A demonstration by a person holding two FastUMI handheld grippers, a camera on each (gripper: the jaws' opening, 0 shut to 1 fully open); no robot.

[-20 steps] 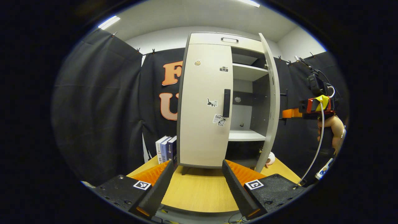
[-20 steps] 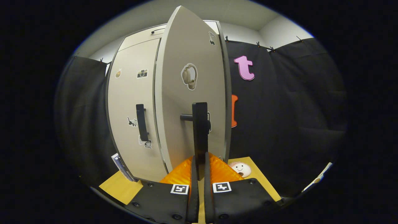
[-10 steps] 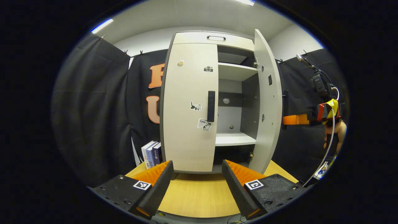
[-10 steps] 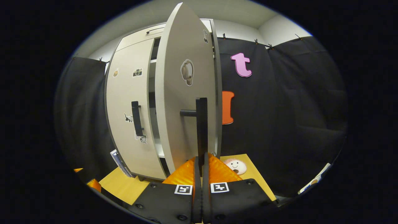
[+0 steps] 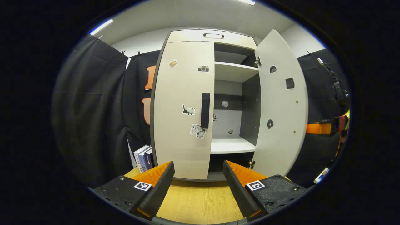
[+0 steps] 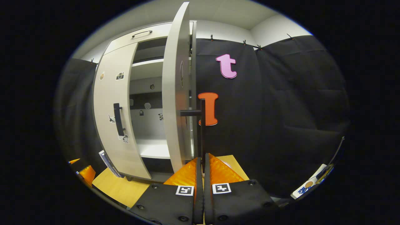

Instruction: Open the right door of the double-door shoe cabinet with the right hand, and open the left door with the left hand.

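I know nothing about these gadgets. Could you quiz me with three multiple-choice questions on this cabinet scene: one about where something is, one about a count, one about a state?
1. Where do the books stand?
A. On the table, left of the cabinet
B. On the top shelf
C. On top of the cabinet

2. How many stickers are on the front of the left door?
A. One
B. Four
C. Seven

3. What state is the right door in?
A. Shut
B. Swung open
C. Taken off

Answers:
1. A: in the left gripper view they stand upright on the table beside the cabinet.
2. B: two sit near the top, two by the left handle.
3. B: the shelves show, and the right gripper is closed on the right handle. The left gripper is open, off the left door.
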